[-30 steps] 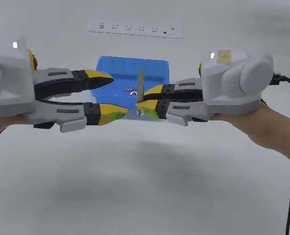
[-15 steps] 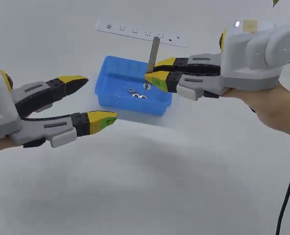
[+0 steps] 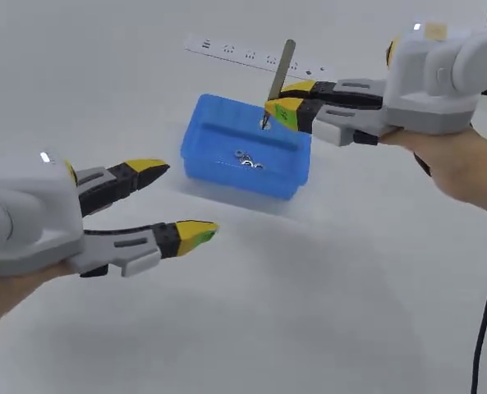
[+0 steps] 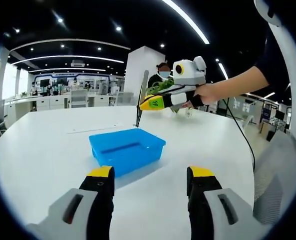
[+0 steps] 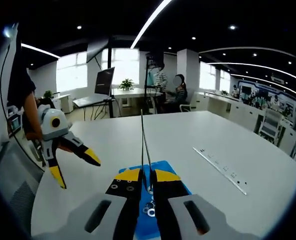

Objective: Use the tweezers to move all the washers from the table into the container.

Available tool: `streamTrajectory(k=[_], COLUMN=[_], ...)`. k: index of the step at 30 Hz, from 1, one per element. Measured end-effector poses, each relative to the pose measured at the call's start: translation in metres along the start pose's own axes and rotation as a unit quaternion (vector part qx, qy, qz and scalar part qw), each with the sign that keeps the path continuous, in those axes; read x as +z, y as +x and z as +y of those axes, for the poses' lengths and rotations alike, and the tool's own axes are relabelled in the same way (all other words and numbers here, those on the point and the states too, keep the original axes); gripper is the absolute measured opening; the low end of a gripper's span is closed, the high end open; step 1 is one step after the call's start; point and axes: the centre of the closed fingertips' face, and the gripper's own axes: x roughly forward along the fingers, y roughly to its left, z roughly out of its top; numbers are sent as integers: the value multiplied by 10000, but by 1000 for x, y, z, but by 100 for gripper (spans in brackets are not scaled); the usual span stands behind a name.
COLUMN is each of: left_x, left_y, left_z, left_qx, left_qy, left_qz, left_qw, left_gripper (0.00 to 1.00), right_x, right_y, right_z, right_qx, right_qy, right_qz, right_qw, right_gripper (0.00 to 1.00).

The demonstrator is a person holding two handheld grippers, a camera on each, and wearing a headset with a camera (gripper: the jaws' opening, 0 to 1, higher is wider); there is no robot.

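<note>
Silvery washers (image 3: pixel 246 161) lay inside the blue container (image 3: pixel 235 176). The right gripper (image 3: pixel 273 113) clamped upright tweezers (image 3: pixel 282 66) above its far rim. The left gripper (image 3: pixel 190 199) gaped over the near desk (image 3: pixel 309 287).

Container (image 3: pixel 231 179) glossy blue plastic; tweezers (image 3: pixel 282 66) dull grey metal; washers (image 3: pixel 247 161) shiny metal; table (image 3: pixel 309 287) smooth matt white.

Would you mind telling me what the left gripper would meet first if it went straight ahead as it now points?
Probably the blue container, which sits straight ahead between the left gripper's open fingers in its own view, though depth is unclear.
</note>
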Motion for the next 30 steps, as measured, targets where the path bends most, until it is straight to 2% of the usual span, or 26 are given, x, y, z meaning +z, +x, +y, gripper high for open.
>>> streamTrajectory(k=[7, 12, 14, 21, 30], left_x=[-4, -7, -10, -11, -7], left_y=[1, -2, -3, -6, -4], left_z=[-6, -16, -18, -16, -16], left_qx=[-114, -271, -317, -235, -255], left_qy=[-11, -51, 43, -20, -108], left_qz=[61, 158, 247, 314, 326], left_qw=[9999, 9995, 9992, 9992, 9991], left_gripper=[72, 73, 73, 73, 75], right_x=[-26, -47, -54, -62, -65], right_y=[17, 30, 34, 39, 40], right_z=[-9, -3, 0, 3, 4], right_qx=[-13, 117, 160, 196, 230], right_qy=[159, 96, -56, 52, 138], right_qz=[196, 488, 617, 644, 639], right_qw=[9997, 9987, 9980, 9977, 9976], right_gripper=[9, 9, 9, 9, 10])
